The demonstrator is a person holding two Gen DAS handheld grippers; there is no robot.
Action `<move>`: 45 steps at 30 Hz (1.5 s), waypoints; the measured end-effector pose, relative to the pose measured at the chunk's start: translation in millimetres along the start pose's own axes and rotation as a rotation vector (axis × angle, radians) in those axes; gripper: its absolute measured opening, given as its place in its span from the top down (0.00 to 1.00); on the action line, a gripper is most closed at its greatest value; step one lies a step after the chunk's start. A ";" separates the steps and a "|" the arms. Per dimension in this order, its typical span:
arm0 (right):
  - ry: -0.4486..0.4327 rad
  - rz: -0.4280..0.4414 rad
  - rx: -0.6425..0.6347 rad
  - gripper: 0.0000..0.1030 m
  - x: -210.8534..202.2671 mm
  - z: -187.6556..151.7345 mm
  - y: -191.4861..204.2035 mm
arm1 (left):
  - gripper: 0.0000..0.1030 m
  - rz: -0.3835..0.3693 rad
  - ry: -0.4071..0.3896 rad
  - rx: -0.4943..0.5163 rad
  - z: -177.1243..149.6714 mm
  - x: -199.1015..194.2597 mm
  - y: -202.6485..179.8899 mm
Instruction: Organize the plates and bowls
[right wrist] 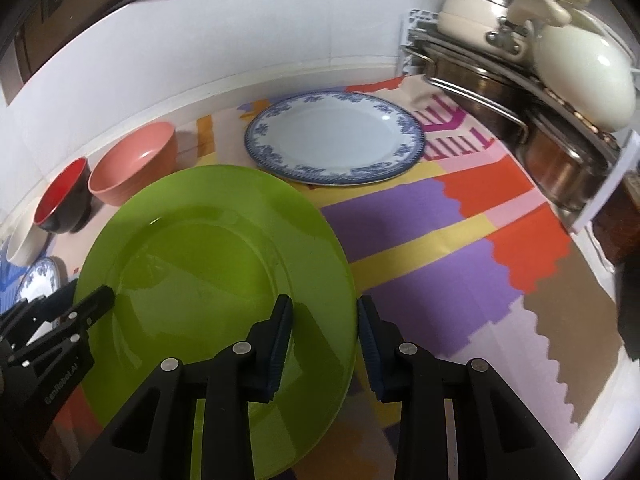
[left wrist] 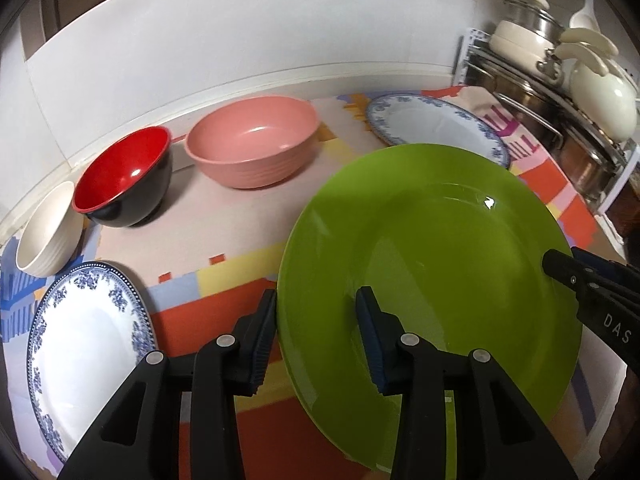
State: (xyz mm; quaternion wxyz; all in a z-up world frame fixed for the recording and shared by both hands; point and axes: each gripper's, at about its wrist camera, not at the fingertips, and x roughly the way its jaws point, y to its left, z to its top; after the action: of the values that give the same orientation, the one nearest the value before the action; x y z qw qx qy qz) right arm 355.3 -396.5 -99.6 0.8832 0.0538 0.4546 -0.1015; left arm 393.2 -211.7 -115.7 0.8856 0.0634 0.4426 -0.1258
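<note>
Green plate (left wrist: pixel 432 264) held off surface, tilted, between both grippers. Left gripper (left wrist: pixel 316 336) jaws pinching its left rim; right gripper (right wrist: pixel 324 344) jaws pinching right rim. Blue-rimmed plate (right wrist: pixel 336 136) lies ahead, right hand nearer; likely stacking target.

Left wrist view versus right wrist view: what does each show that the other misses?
Only the left wrist view shows the near blue-patterned plate whole. Only the right shows the far blue-patterned plate whole and the cloth's purple patches. Both share the green plate gripped at opposite rims by the left gripper and right gripper, plus three bowls.
</note>
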 end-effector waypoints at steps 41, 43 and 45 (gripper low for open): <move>0.023 -0.200 0.151 0.67 -2.6 -50.4 -198.2 | 0.62 -0.112 0.050 0.175 -22.3 9.2 -209.0; 0.017 -0.201 0.144 0.66 -2.4 -51.5 -199.5 | 0.62 -0.107 0.051 0.173 -23.3 9.8 -210.2; 0.013 -0.202 0.137 0.67 -3.0 -51.5 -199.6 | 0.61 -0.102 0.047 0.177 -24.4 10.0 -211.4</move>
State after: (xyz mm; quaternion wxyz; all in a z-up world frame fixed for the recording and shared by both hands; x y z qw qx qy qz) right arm 267.3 -580.8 -127.6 0.8598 0.0685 0.4553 -0.2206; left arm 321.2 -410.9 -138.5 0.8584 0.1219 0.4530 -0.2078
